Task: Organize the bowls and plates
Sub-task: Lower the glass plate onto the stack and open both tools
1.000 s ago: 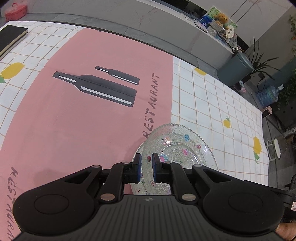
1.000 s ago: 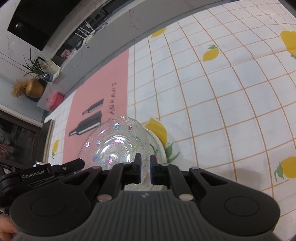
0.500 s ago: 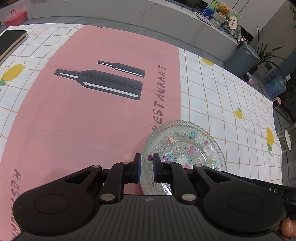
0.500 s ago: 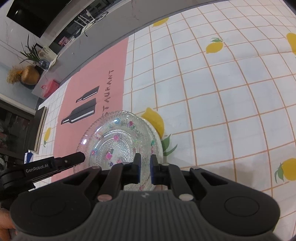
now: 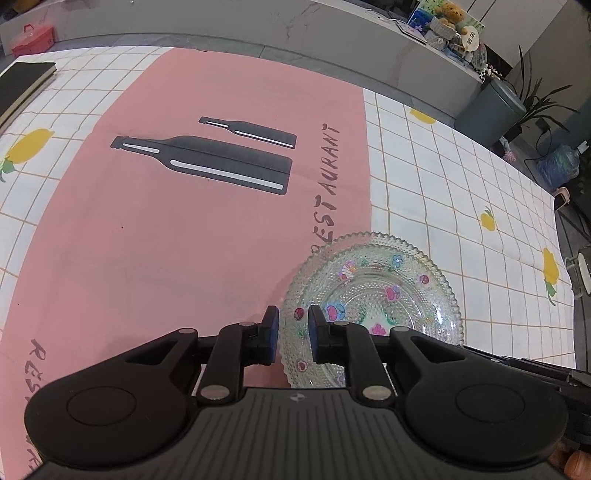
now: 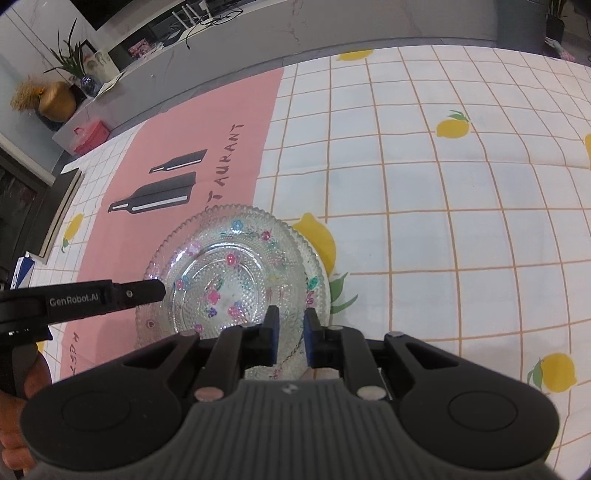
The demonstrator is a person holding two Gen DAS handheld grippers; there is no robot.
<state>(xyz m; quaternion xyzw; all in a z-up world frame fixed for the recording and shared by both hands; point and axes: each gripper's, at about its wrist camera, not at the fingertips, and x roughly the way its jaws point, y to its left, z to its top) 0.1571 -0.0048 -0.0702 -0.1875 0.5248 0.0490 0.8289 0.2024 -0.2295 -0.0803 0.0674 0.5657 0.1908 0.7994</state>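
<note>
Glass plate (image 5: 373, 291): its near edge is hidden behind the black left gripper (image 5: 291, 334) at the bottom of the left wrist view. You cannot tell if the blue pads touch the rim.
Same plate (image 6: 236, 273), right wrist view: its near edge goes under the right gripper (image 6: 287, 334).
Hand (image 6: 14, 435): only a small piece shows, cut off at the lower left edge.
Black book or board (image 5: 22, 85): cut off at the upper left edge.
Shelf things (image 5: 447, 22): upper right, too small to name, except a teddy bear.
Round white thing (image 5: 583, 273): cut off at the right edge.
</note>
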